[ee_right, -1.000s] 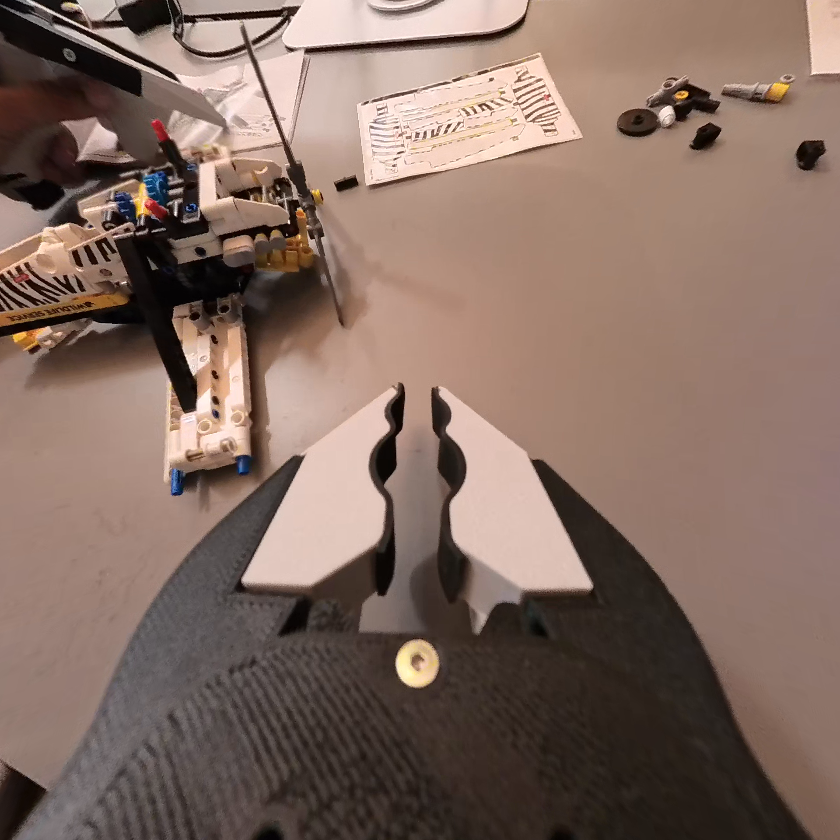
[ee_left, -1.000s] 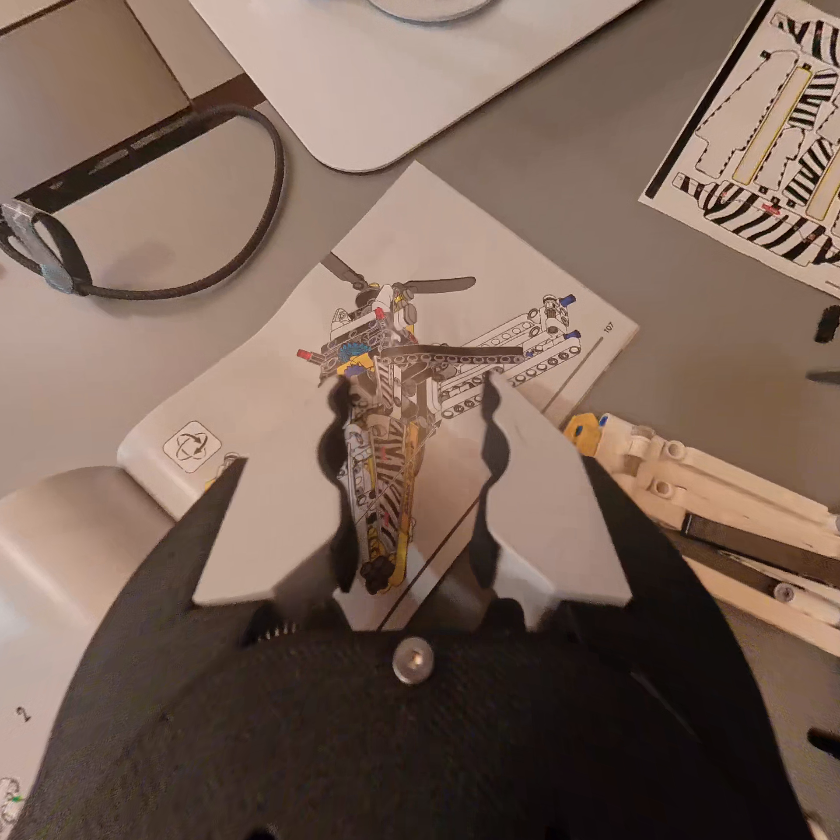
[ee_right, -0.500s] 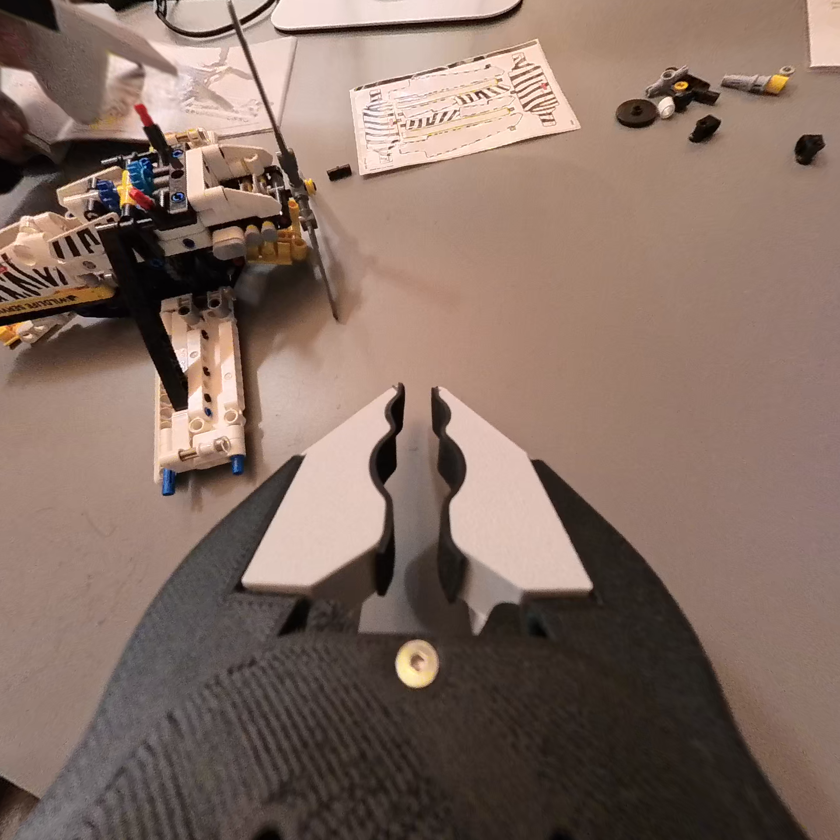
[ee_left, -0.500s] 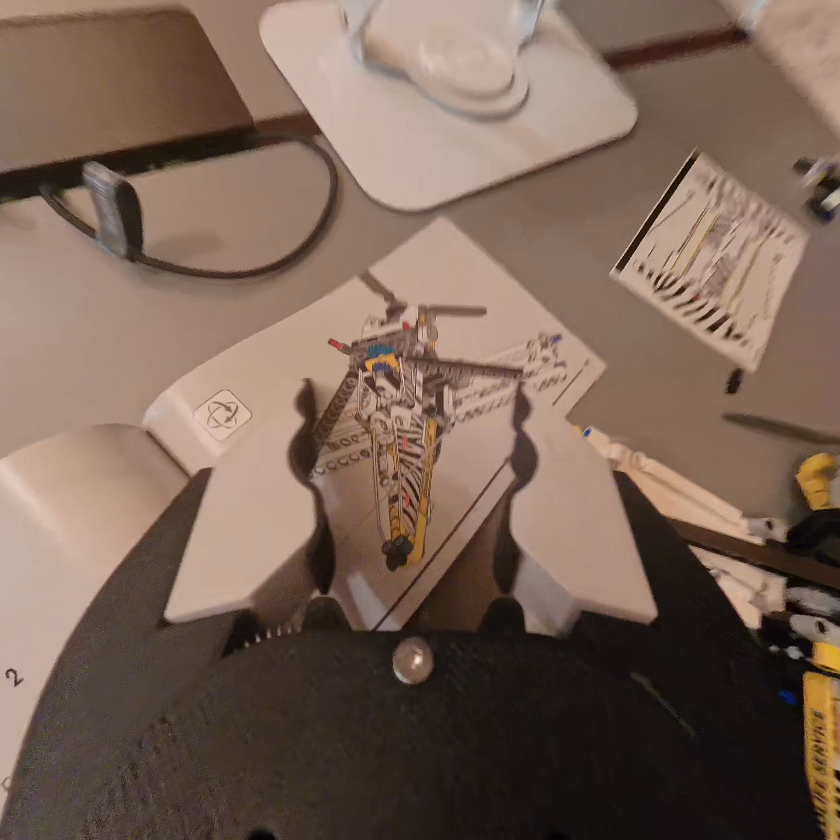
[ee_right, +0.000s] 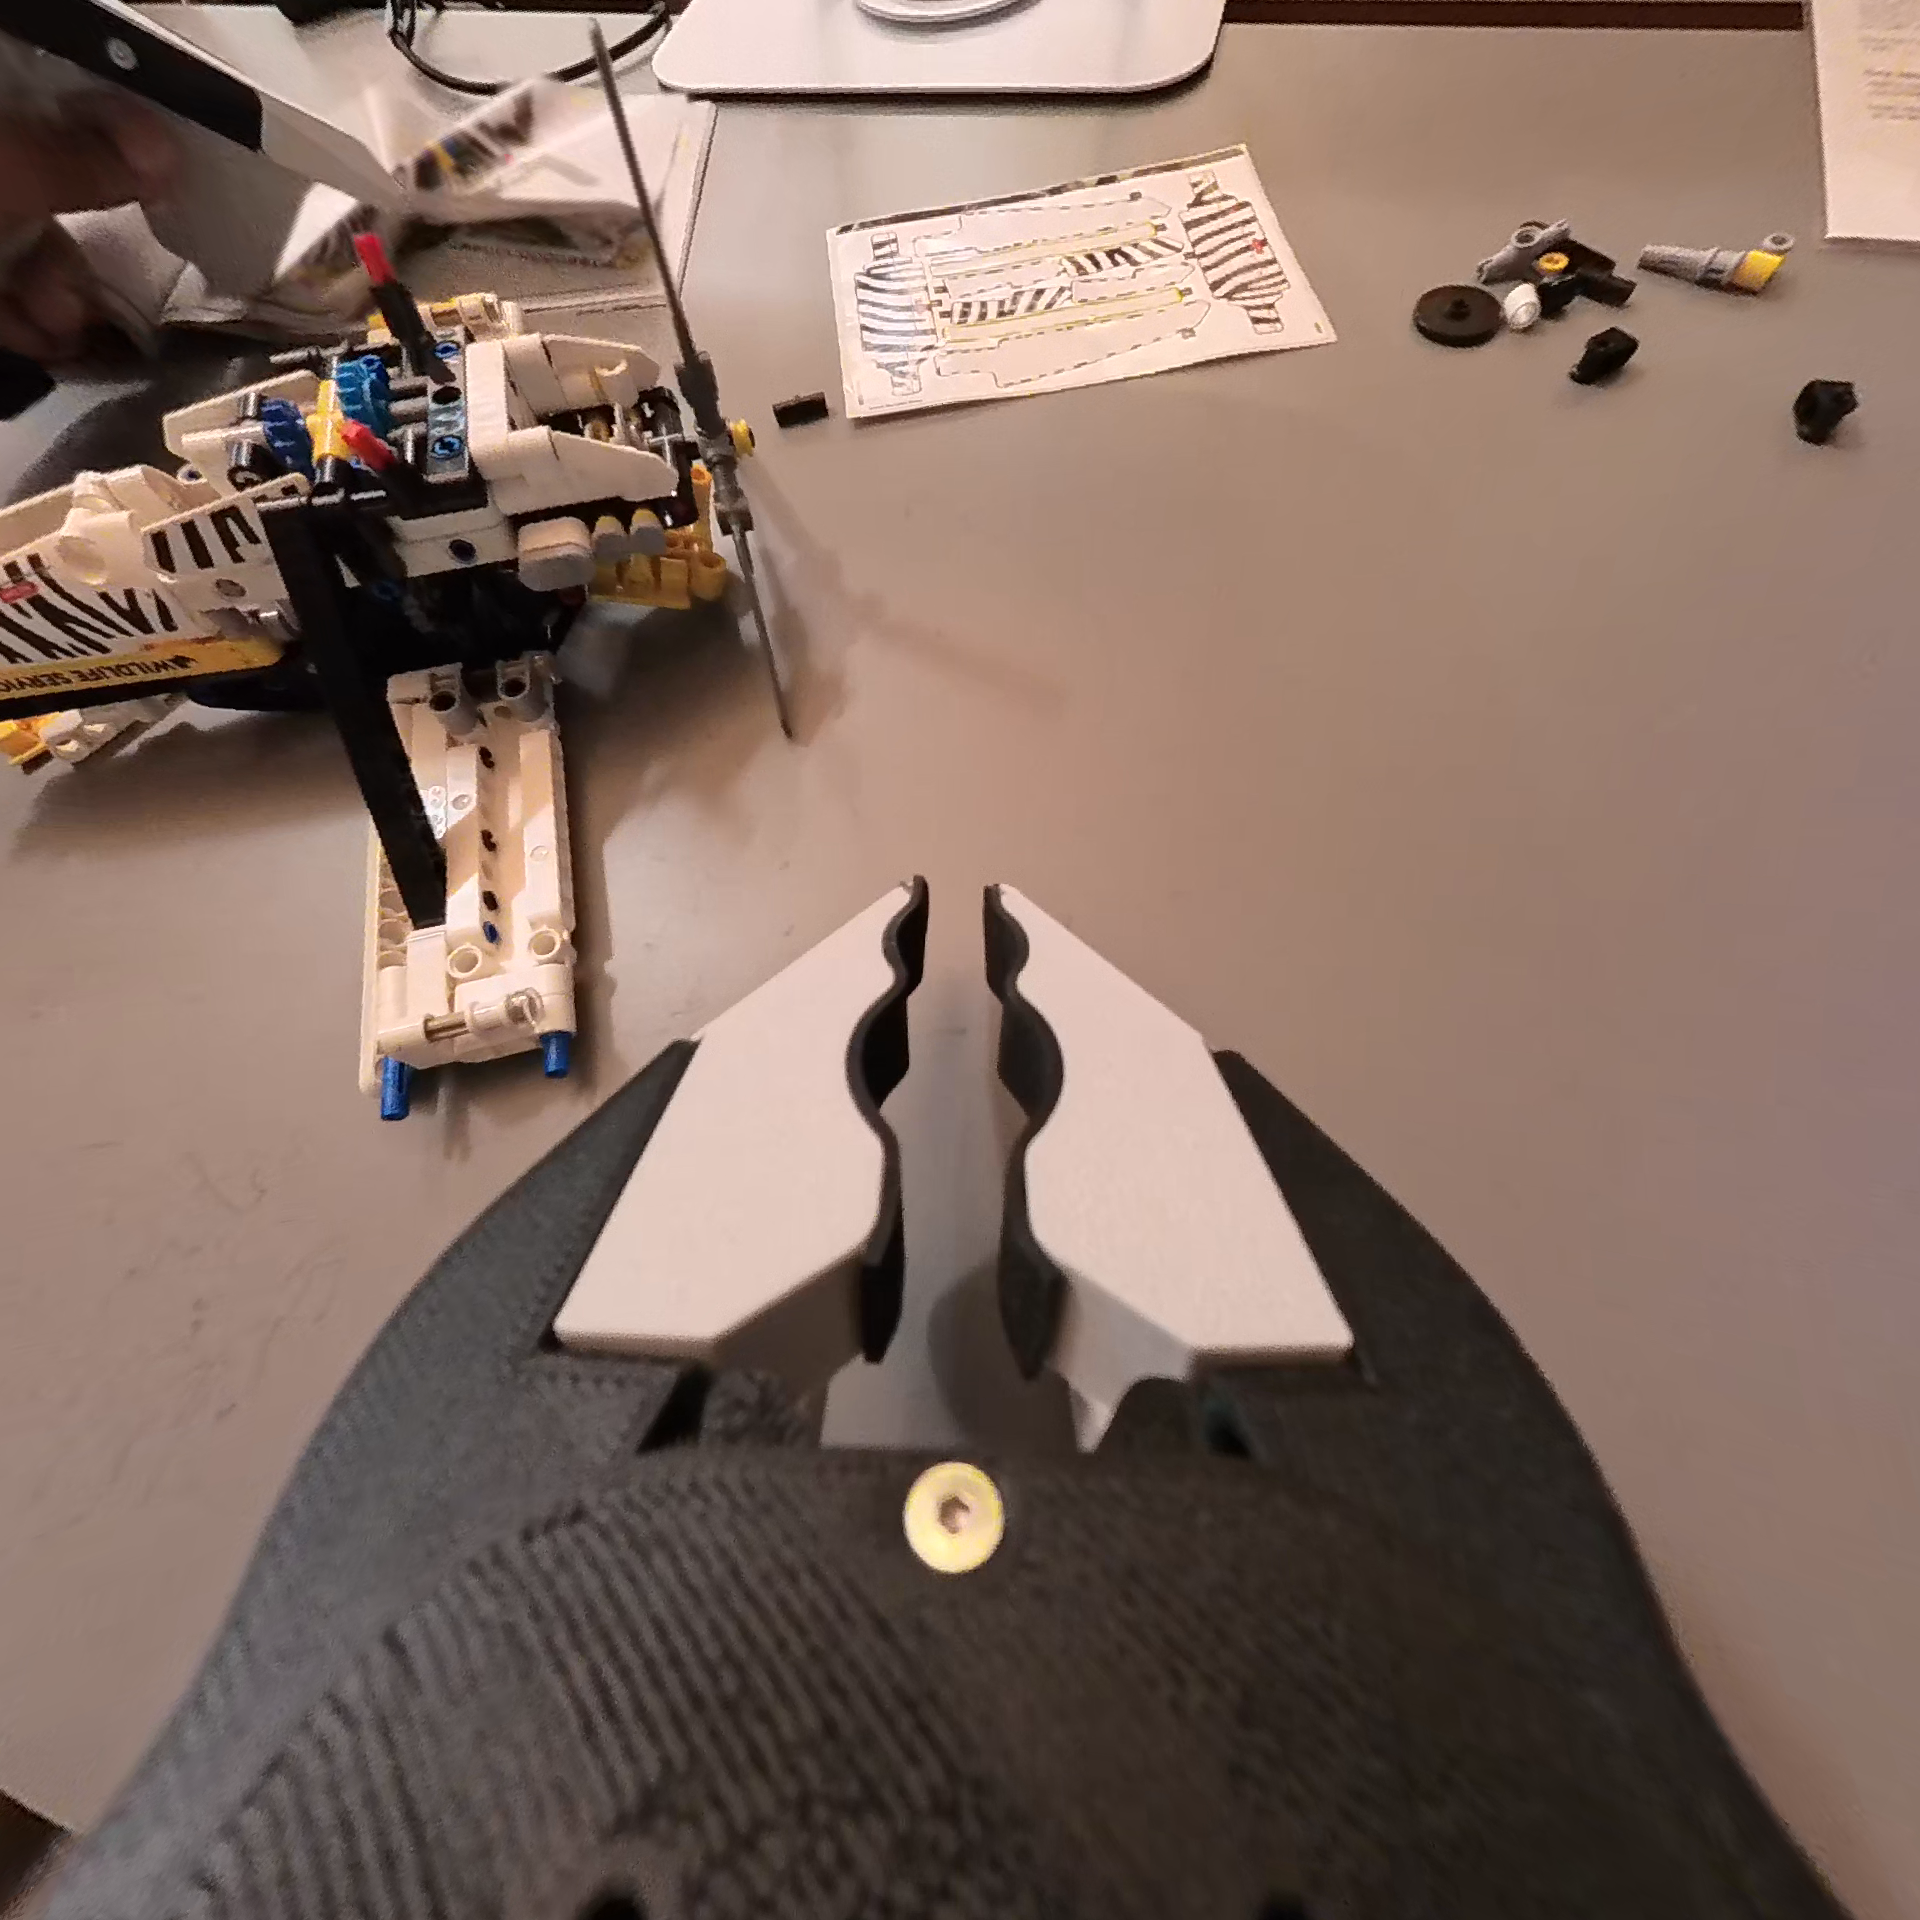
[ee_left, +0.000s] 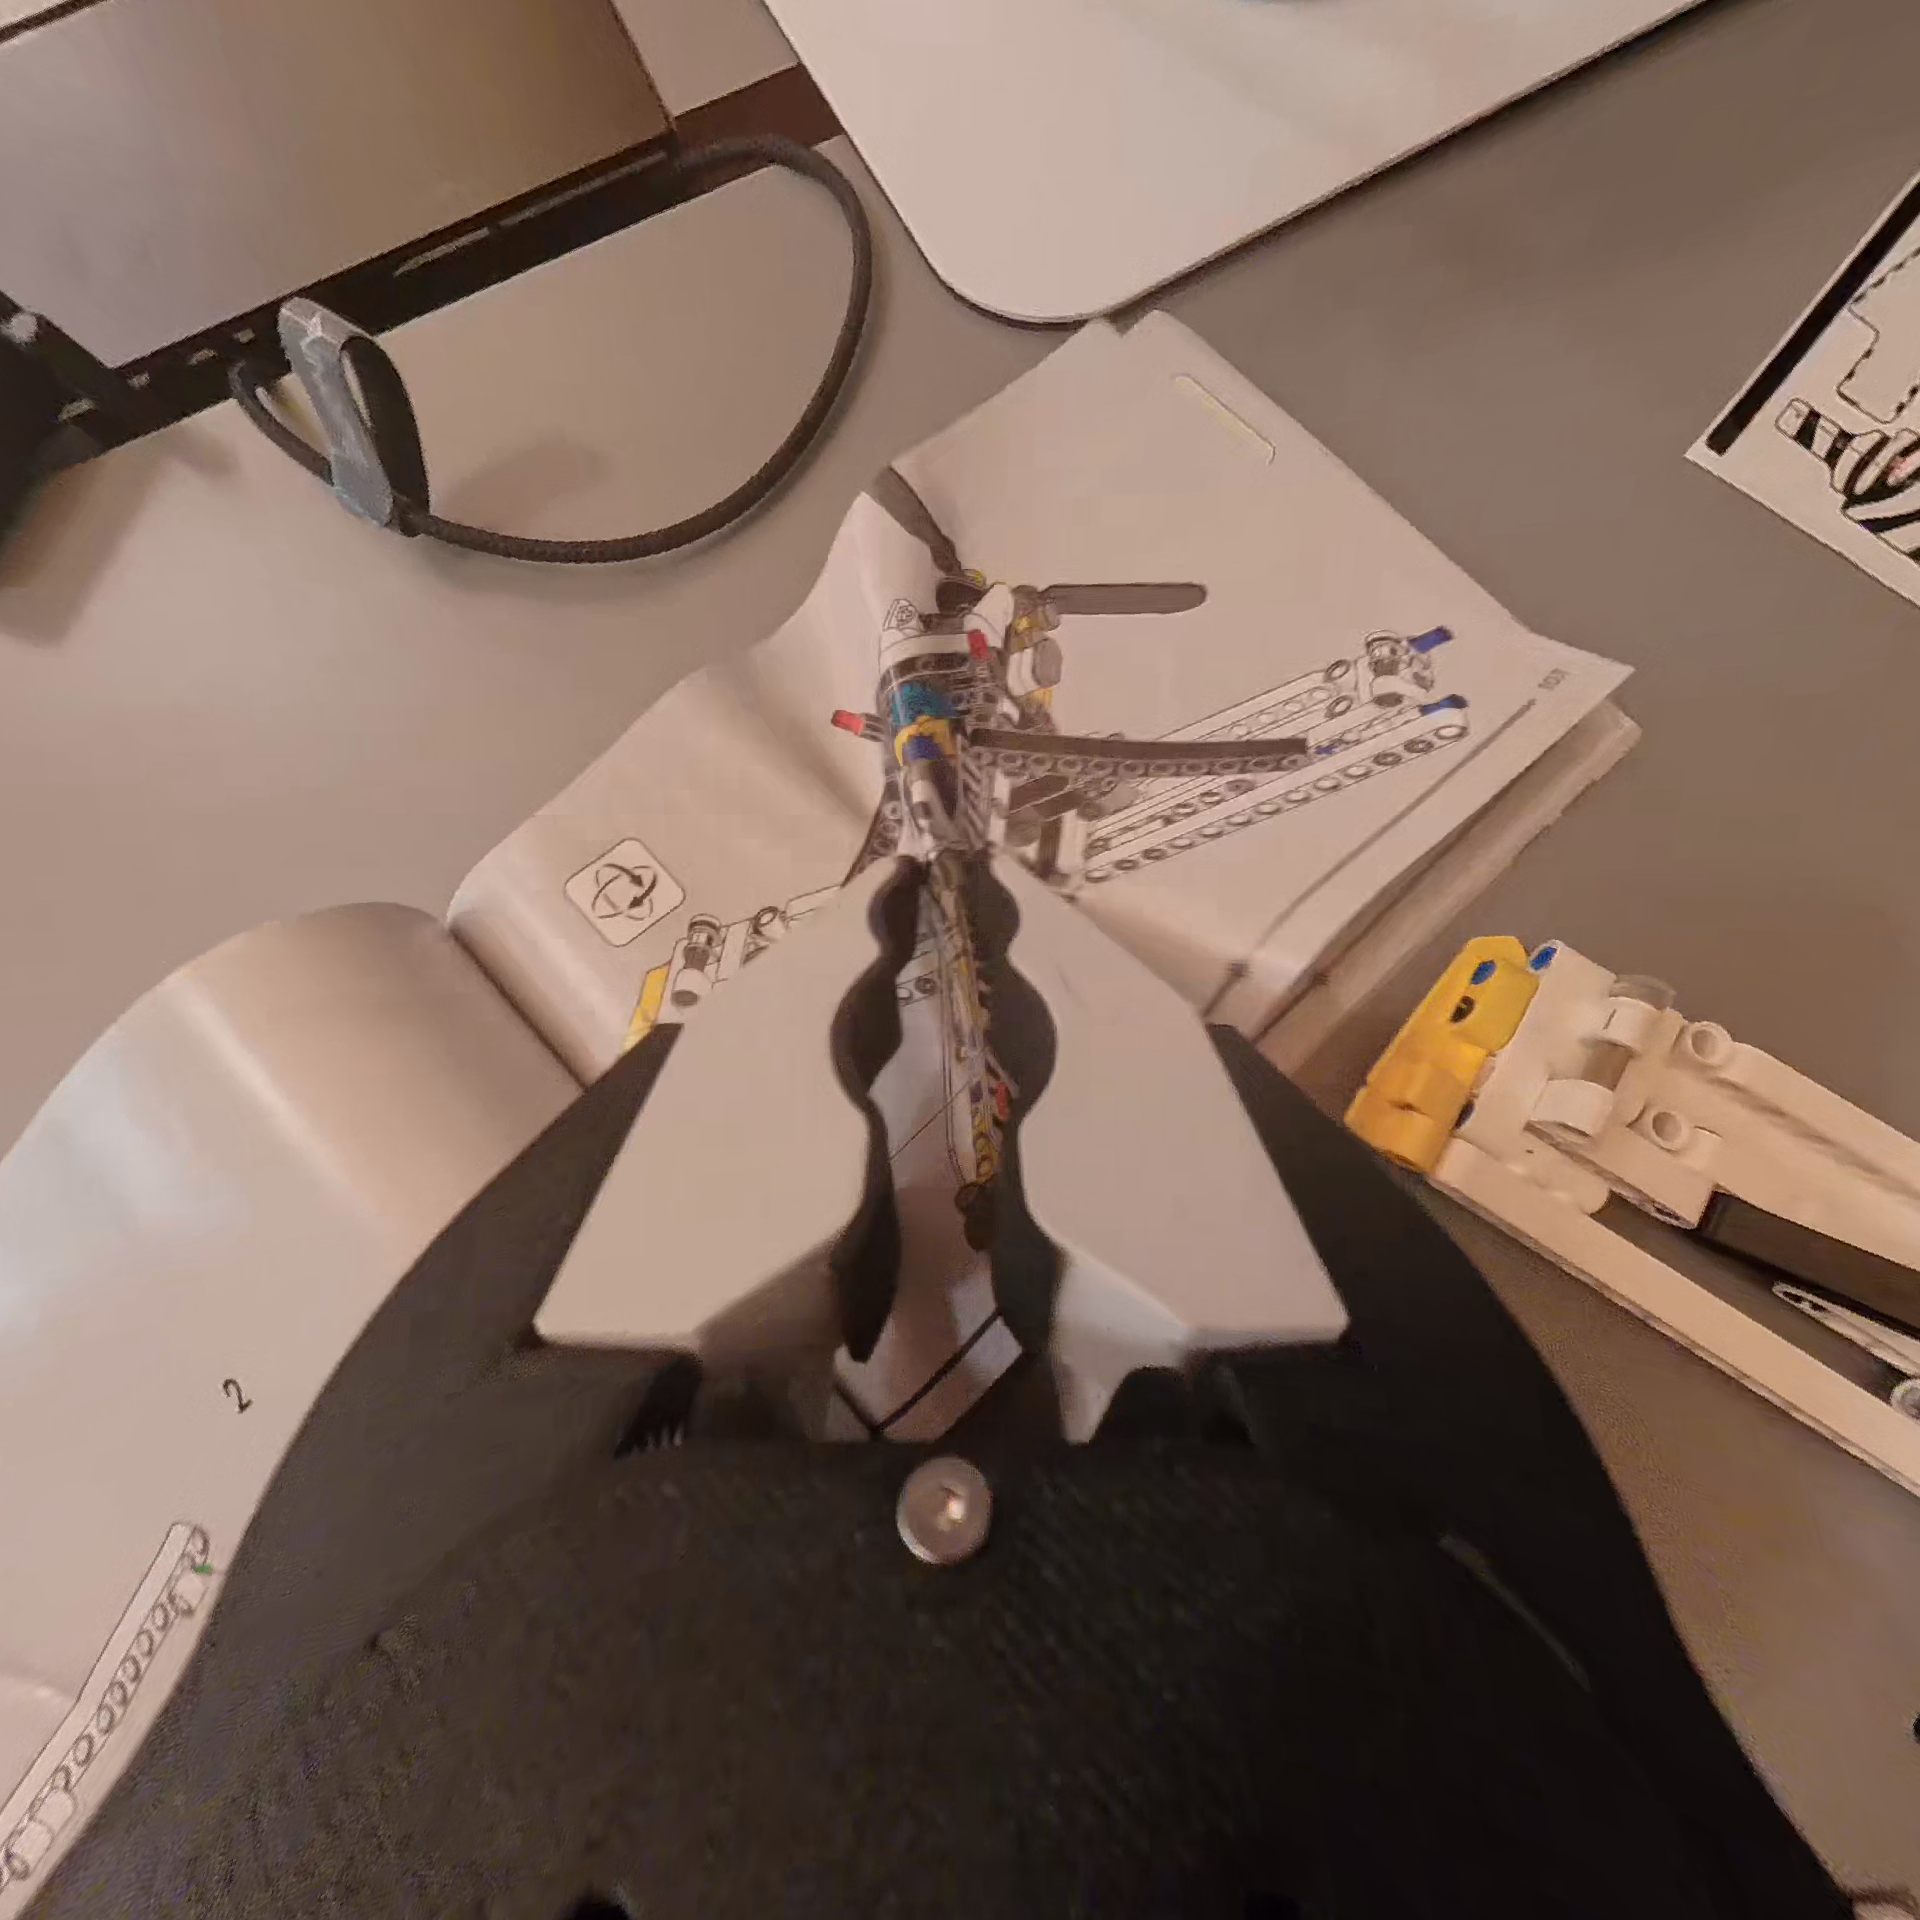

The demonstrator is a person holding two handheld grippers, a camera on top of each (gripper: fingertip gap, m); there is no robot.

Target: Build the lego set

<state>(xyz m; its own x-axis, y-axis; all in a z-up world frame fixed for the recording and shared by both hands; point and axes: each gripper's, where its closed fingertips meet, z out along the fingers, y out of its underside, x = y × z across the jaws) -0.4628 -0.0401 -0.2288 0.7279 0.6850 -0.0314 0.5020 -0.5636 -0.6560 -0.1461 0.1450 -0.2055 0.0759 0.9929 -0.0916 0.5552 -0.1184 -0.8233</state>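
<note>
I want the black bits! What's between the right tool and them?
Only bare table between the right tool and the black bits, seen in the right wrist view.

On the table (ee_right: 1351,727), the model plane (ee_right: 416,499) lies at the left, with the booklet (ee_right: 520,156) behind it. The sticker sheet (ee_right: 1081,281) lies to the plane's right, a small piece (ee_right: 801,409) between the two. The loose parts (ee_right: 1558,301) lie farther right, and a stand base (ee_right: 935,47) sits behind the sheet.
</note>
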